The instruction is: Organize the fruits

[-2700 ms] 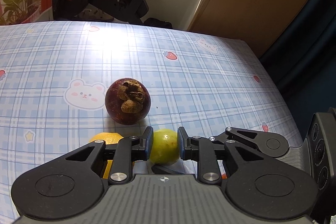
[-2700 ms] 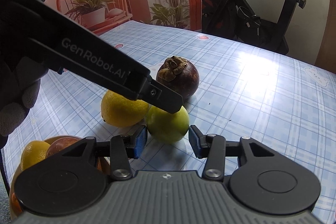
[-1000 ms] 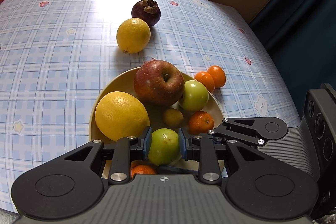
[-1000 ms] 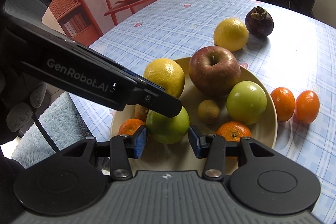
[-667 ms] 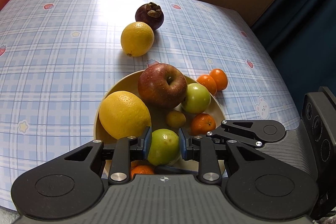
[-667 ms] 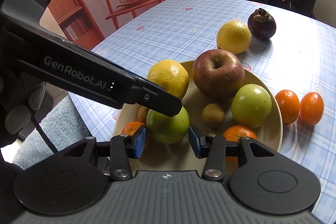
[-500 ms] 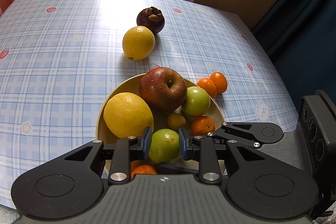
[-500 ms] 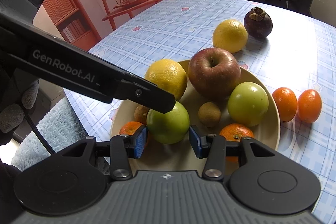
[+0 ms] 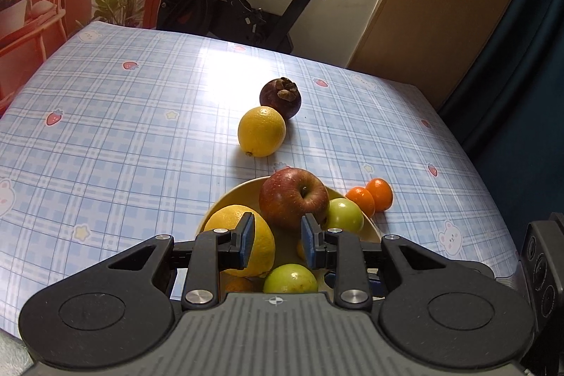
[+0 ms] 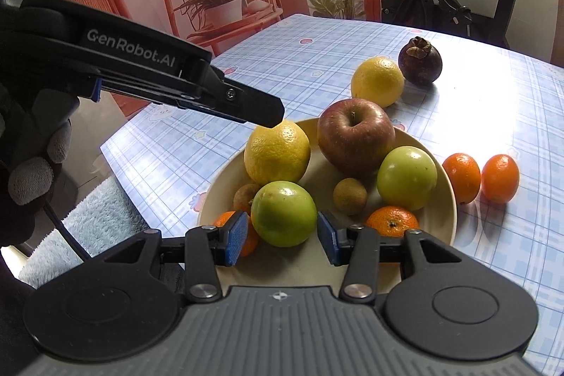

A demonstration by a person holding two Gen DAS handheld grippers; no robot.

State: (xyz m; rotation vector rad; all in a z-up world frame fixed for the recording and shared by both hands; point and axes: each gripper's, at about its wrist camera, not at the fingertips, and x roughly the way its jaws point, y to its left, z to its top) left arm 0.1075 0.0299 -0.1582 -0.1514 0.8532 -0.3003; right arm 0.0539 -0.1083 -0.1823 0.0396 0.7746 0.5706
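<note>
A cream plate (image 10: 448, 199) holds a red apple (image 10: 356, 136), a big yellow citrus (image 10: 276, 152), two green fruits and some small ones. The nearer green fruit (image 10: 283, 214) lies on the plate, loose. My left gripper (image 9: 276, 240) hangs above it, open, with nothing between its blue pads; that fruit (image 9: 290, 279) shows below them. In the right wrist view the left gripper's fingers (image 10: 246, 104) hover over the yellow citrus. My right gripper (image 10: 282, 236) is open and low at the plate's near rim, its pads on either side of the green fruit without pressing.
On the checked tablecloth beyond the plate lie a yellow citrus (image 9: 261, 131) and a dark mangosteen (image 9: 280, 97). Two tangerines (image 10: 461, 177) sit just right of the plate. The table's edge is close on the left, with a fluffy rug (image 10: 91, 221) below. An exercise bike (image 9: 246, 6) stands behind.
The left gripper has let go of the green fruit, risen and tilted up. The fruit now rests on the plate. The right gripper has stayed open and low.
</note>
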